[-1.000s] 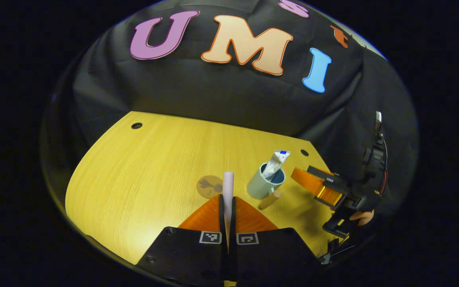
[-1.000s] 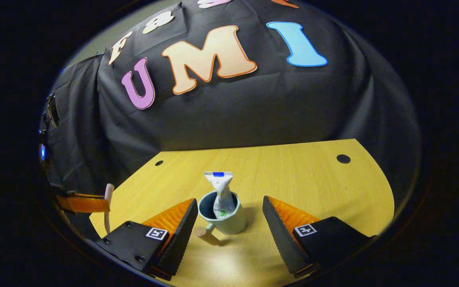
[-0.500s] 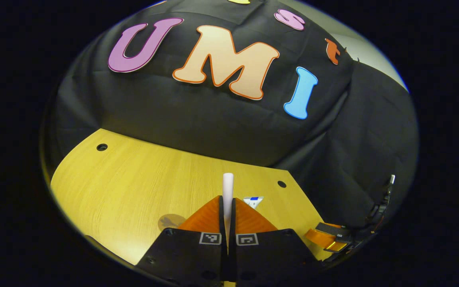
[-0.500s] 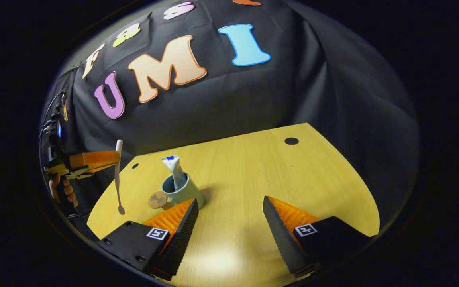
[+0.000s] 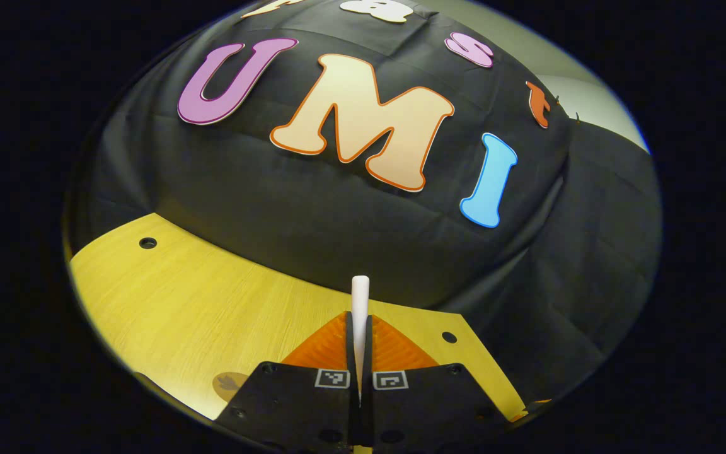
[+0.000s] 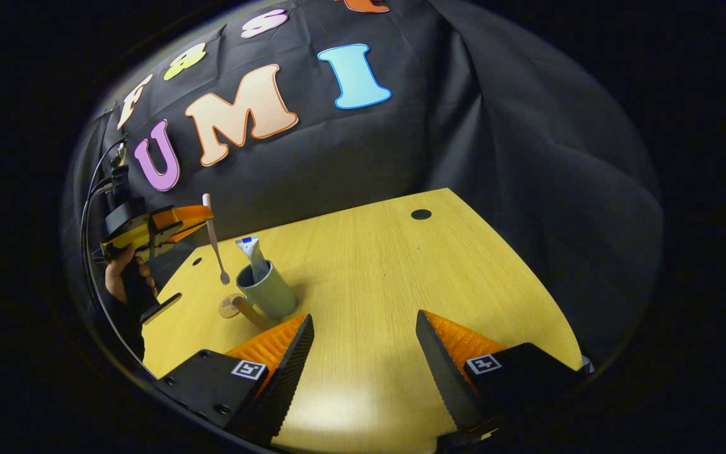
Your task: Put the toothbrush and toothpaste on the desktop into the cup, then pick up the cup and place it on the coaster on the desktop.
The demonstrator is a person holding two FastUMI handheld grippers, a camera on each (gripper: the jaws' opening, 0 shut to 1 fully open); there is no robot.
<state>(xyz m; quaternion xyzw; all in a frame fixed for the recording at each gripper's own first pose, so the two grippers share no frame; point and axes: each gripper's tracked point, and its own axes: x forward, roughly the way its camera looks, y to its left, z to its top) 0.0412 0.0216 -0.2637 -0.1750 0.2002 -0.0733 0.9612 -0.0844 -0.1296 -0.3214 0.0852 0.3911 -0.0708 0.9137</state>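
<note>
My right gripper point(image 6: 363, 359) hangs low over the desktop point(image 6: 401, 277), fingers spread wide. Farther off, my left gripper point(image 6: 196, 217), raised above the cup point(image 6: 268, 291) holding the toothpaste point(image 6: 251, 252), pinches the toothbrush point(image 6: 213, 239) upright.

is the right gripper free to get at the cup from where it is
Probably yes: the right gripper is open, bare desktop lies between it and the cup. The left gripper dangles the toothbrush just above.
</note>
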